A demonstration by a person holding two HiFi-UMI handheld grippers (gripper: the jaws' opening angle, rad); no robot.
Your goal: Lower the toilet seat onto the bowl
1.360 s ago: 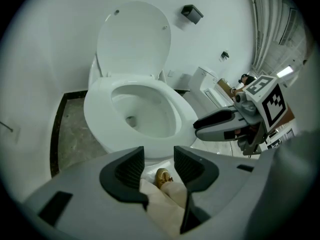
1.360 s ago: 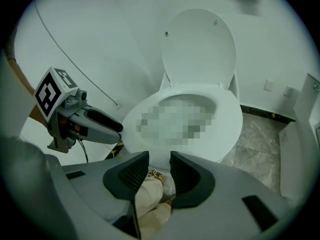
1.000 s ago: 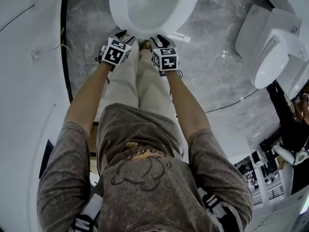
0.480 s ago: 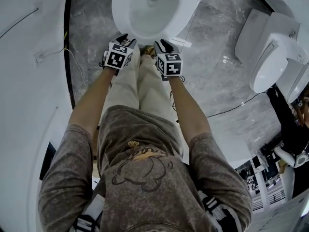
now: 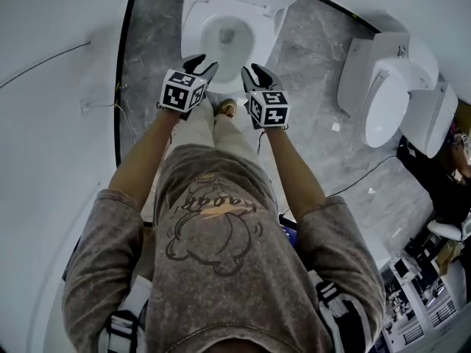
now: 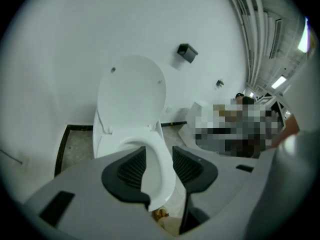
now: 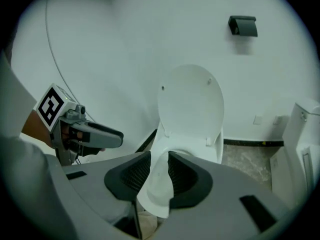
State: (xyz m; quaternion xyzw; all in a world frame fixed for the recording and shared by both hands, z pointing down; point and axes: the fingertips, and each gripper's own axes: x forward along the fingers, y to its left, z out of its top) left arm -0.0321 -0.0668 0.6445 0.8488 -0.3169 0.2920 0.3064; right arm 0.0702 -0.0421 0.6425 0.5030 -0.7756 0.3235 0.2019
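The white toilet stands against the wall at the top of the head view. Its solid oval seat cover is raised and leans back on the wall; the bowl rim lies open below it. I cannot make out a separate ring. My left gripper and right gripper hover side by side in front of the bowl, short of it and touching nothing. Both are open; their jaws have just narrowed a little, with nothing between them. The left gripper also shows in the right gripper view.
Two more white toilets stand on the grey floor at the right, near a person in dark clothes. A cable trails across the floor there. A dark wall box hangs above. My shoe is by the bowl's front.
Both grippers have lifted up and away from the front of the bowl. The head view has tipped, so the raised seat cover now shows at the top.
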